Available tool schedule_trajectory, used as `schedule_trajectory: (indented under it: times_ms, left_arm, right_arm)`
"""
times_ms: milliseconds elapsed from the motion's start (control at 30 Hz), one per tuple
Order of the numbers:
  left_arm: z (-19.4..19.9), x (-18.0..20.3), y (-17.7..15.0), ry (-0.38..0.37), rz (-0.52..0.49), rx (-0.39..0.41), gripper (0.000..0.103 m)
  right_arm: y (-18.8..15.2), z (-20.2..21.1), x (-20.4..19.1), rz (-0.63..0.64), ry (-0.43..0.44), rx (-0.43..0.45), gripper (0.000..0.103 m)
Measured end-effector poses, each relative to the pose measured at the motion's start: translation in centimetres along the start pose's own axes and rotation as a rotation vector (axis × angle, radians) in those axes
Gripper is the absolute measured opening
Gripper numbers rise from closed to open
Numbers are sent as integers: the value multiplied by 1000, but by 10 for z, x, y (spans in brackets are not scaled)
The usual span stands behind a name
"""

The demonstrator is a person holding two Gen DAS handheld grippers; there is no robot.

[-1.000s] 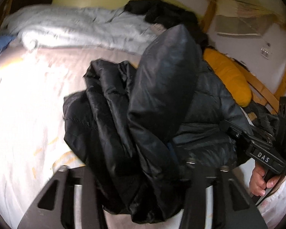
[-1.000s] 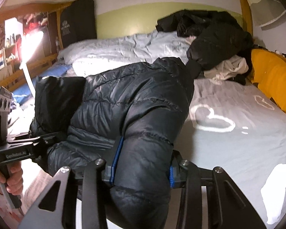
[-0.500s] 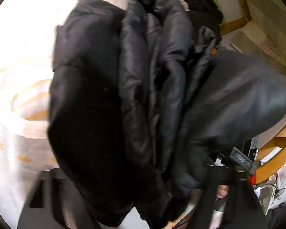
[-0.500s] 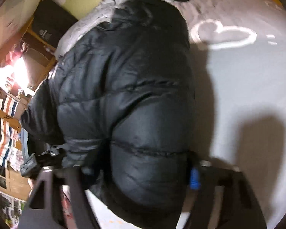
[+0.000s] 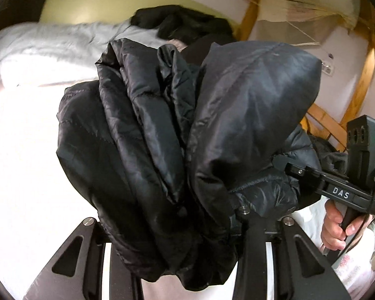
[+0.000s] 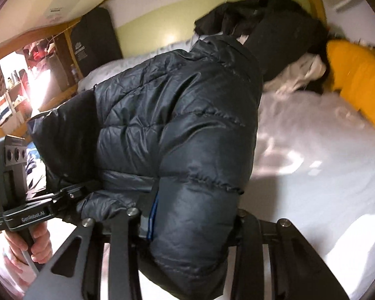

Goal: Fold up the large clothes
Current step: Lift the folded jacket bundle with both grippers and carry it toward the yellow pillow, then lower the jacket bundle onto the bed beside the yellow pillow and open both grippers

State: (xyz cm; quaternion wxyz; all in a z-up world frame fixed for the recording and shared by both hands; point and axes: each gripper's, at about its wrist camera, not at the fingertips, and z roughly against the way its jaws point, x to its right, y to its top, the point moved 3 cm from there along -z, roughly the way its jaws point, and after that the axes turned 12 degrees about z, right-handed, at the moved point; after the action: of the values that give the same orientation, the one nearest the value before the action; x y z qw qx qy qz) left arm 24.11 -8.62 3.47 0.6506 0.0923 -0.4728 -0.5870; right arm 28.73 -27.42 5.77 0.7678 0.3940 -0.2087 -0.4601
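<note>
left tongs (image 5: 172, 227): clamped on the bunched black quilted puffer jacket (image 5: 187, 135), jaws just squeezed tighter | right tongs (image 6: 195, 222): same deal on its padded end | jacket: held up over the white-sheeted bed (image 6: 312, 175), probably so the fold is kept together

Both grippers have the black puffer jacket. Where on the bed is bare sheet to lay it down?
Bare sheet lies right of the jacket, below the yellow pillow; more left of it in the left view. The far end is crowded: dark clothes pile, rumpled duvet.
</note>
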Motion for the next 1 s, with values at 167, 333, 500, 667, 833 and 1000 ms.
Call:
schedule_trajectory:
  times_ms: [167, 333, 500, 667, 833, 1000]
  left_arm:
    - [-42, 62, 31, -70, -94, 45, 36]
    - [-109, 121, 60, -154, -134, 48, 36]
    - [-172, 165, 65, -169, -212, 43, 36]
    - [-225, 189, 64, -137, -241, 45, 36]
    - [-294, 213, 58, -88, -263, -8, 36]
    - [-329, 204, 35, -12, -294, -33, 47]
  right_arm:
    - [15, 34, 58, 9, -142, 105, 33]
    - [16, 47, 115, 38, -365, 195, 33]
    - [6, 44, 175, -22, -468, 219, 33]
    - [-5, 28, 229, -45, -524, 212, 33]
    - [-26, 3, 275, -82, -531, 153, 33]
    - [-50, -27, 317, -223, -457, 62, 40]
